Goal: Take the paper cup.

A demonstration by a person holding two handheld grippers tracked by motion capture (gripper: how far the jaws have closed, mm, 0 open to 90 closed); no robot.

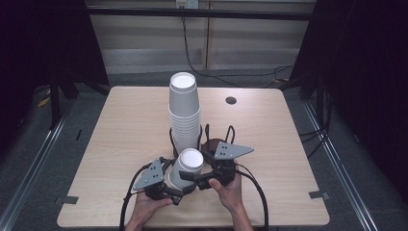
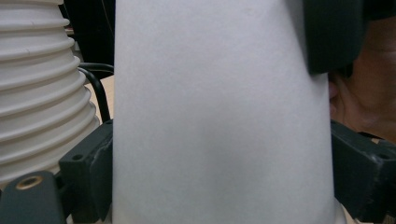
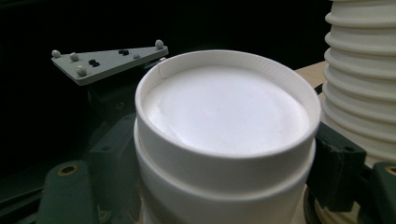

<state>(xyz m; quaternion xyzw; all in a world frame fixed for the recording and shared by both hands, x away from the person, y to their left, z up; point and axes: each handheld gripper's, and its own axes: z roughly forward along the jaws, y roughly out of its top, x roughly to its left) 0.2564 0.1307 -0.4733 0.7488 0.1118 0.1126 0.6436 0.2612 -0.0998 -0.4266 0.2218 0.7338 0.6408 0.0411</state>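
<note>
Paper cup: a white paper cup (image 1: 185, 168), upside down with its flat base up, sits low on the table, just in front of the tall cup stack and between the two grippers.
Second cup: the right gripper view shows a rim line under the base, so a second cup (image 3: 224, 186) is nested there, one over the other.
Left gripper: the left gripper (image 1: 174, 188) is left of the stack's foot, down at the wide end of the cup; its jaws stand on either side of the cup wall, right up against it, and I cannot tell whether the pads press.
Left hand: the left hand (image 1: 146, 204) cradles that gripper from below, nearest the table's front edge.
Cup stack: the cup stack (image 1: 184, 113), white and ribbed with rolled rims, rises mid-table in a black wire holder (image 1: 202, 137).
Right gripper: the right gripper (image 1: 192, 177) is just right of the stack's foot, and its jaws pinch the cup near the base end, one on each side.
Right hand: the right hand (image 1: 230, 190) holds that gripper, right of the cup.
Table: a light wooden table (image 1: 125, 125) with a dark round hole (image 1: 231, 100) behind and right of the stack.
</note>
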